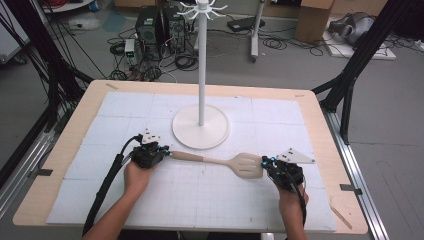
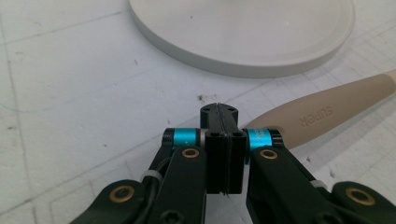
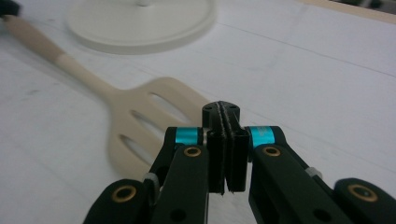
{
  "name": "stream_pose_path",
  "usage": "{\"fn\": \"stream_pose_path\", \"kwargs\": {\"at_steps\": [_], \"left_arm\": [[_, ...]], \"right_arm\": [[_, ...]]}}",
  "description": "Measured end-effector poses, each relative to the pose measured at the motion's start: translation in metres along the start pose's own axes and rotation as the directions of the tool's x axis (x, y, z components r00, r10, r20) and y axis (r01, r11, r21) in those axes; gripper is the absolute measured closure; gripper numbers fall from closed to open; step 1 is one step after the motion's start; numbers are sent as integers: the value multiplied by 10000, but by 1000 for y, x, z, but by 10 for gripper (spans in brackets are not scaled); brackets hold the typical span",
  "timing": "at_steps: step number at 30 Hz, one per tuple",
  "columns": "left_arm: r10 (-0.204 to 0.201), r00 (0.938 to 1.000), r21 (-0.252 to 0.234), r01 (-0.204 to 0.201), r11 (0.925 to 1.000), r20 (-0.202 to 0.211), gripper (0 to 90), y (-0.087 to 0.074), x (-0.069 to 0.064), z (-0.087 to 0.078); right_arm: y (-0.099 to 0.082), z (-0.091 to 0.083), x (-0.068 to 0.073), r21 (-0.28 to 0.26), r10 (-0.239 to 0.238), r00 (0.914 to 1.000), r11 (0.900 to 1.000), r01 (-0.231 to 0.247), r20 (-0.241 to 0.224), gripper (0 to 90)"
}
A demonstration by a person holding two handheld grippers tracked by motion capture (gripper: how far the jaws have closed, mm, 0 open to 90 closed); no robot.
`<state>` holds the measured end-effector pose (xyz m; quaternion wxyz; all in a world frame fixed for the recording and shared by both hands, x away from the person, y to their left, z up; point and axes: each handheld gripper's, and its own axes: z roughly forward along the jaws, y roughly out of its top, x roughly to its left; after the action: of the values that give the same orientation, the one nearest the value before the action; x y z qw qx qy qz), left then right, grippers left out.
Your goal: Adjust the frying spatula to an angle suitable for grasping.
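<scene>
A beige slotted spatula (image 1: 220, 161) lies flat on the white mat, handle to the left and head to the right. My left gripper (image 1: 166, 151) is at the handle's end, jaws pressed together with nothing between them (image 2: 219, 110). The handle (image 2: 322, 113), lettered SUPOR, lies just right of those jaws; I cannot tell if it touches them. My right gripper (image 1: 264, 161) is at the right edge of the spatula's head, also shut and empty (image 3: 221, 110). The slotted head (image 3: 144, 121) sits just left of its jaws.
A white hook stand (image 1: 201, 65) rises from a round base (image 1: 190, 135) behind the spatula, with hooks at the top (image 1: 202, 7). The base (image 2: 243, 42) (image 3: 140, 25) lies close ahead of both grippers. The wooden table's edge (image 1: 320, 125) frames the mat.
</scene>
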<state>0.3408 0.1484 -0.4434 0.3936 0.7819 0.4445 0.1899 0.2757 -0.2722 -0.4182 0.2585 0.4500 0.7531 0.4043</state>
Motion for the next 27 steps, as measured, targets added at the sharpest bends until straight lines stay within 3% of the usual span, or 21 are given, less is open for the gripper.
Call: {"fn": "stream_pose_path", "kwargs": {"at_steps": [3,8,12,21,24,27], "left_arm": [[82,10000,130,-82,9999,8,885,-1,0,2],[31,10000,125,-32,9999,33,884,-1,1,3],[-35,9999,122,34,9999,99,893,-2,1,4],[-184,9994,67,182,9998,299,896,-1,2,6],[-175,9994,76,173,9998,307,896,0,2,6],[-128,9993,51,126,9999,361,896,0,1,8]], "right_arm": [[-7,-2,-9,419,282,9989,9987,-298,384,891],[-17,2,-9,913,487,9987,9947,-469,-176,891],[-14,2,-1,891,221,9993,9958,-194,-293,891],[-20,-6,1,962,319,9984,9950,-272,-473,892],[-22,-11,3,976,478,9959,9944,-401,-774,895],[-21,-17,10,1003,309,9947,9947,-210,-984,895]]}}
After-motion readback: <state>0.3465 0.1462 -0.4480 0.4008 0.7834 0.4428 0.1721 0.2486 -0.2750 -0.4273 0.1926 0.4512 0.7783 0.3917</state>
